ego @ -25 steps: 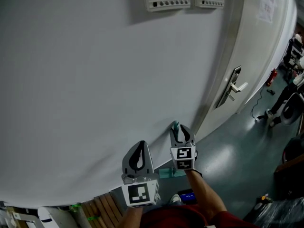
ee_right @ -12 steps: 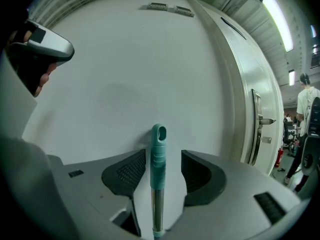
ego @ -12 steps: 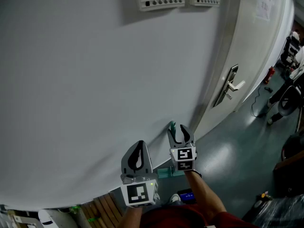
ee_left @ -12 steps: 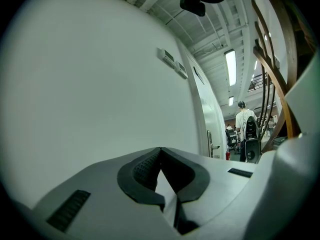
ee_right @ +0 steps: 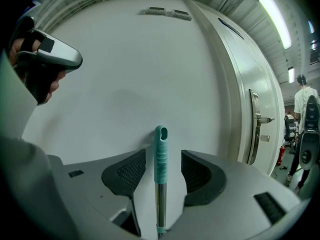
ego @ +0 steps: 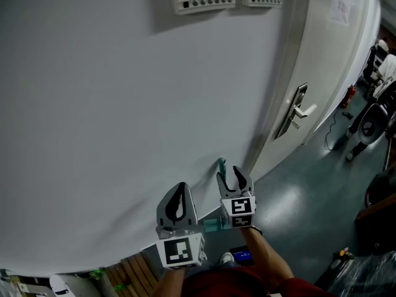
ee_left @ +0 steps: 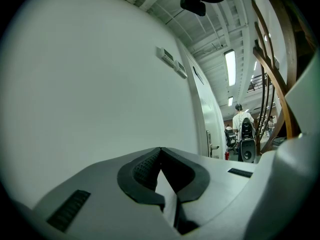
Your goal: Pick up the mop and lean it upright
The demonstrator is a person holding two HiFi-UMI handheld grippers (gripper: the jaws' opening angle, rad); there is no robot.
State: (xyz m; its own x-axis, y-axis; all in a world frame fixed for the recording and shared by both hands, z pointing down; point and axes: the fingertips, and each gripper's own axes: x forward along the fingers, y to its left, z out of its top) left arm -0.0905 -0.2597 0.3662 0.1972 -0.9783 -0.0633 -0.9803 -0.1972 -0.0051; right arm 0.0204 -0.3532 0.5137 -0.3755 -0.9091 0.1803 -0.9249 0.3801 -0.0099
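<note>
- We note the right gripper [ee_right: 163, 156] jaws spread, just opened. The mop handle [ee_right: 160, 134] stands between them untouched, upright against the wall [ee_right: 115, 84].
- Left gripper [ee_left: 161, 151] — jaws together, empty, facing the wall.

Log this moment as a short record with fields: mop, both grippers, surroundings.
mop handle: teal grip upright, close to the white wall, standing between the right gripper's jaws
right gripper: open; jaws have just been opening, pads clear of the handle
left gripper: shut, nothing between its jaws
door: right of the mop, with a lever handle
</note>
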